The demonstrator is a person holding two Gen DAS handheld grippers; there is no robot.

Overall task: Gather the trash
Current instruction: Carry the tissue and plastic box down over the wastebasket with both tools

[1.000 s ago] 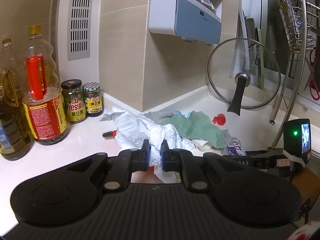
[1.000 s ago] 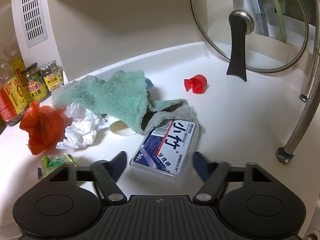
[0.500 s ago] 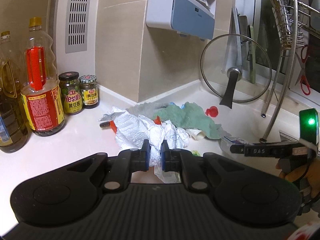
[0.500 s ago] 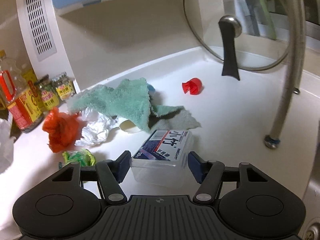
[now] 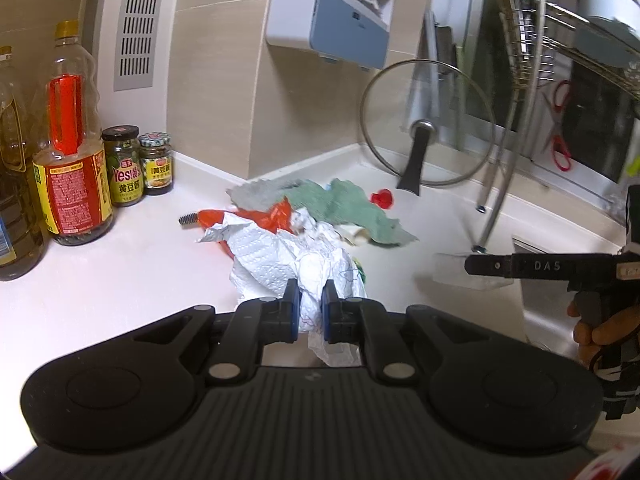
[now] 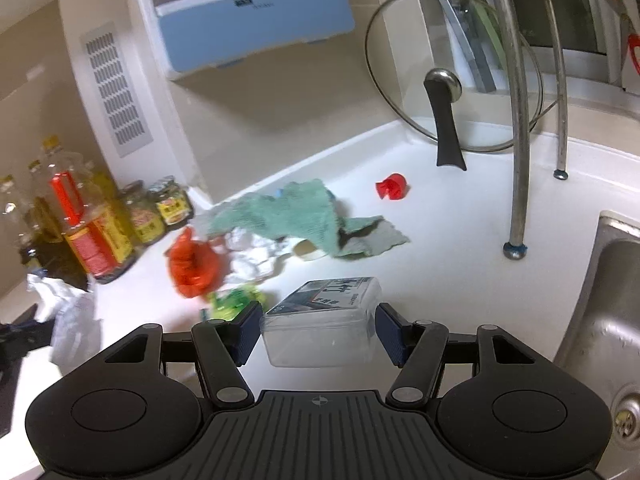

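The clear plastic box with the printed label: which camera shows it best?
The right wrist view: the clear plastic box sits whole and close between the right gripper's fingers, label on top. In the left wrist view the box is only a faint blur beside one dark finger.

The left gripper (image 5: pixel 307 307) is pinching crumpled paper (image 5: pixel 316 268) between nearly closed fingers; the right gripper (image 6: pixel 317 330) is gripping a clear plastic box (image 6: pixel 324 322), fingers spread wide.

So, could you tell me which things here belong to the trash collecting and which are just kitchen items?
Trash job:
crumpled white paper in the left gripper
clear plastic box between the right gripper fingers
orange bag
green wrapper

Lying about:
oil bottles
jars
glass lid
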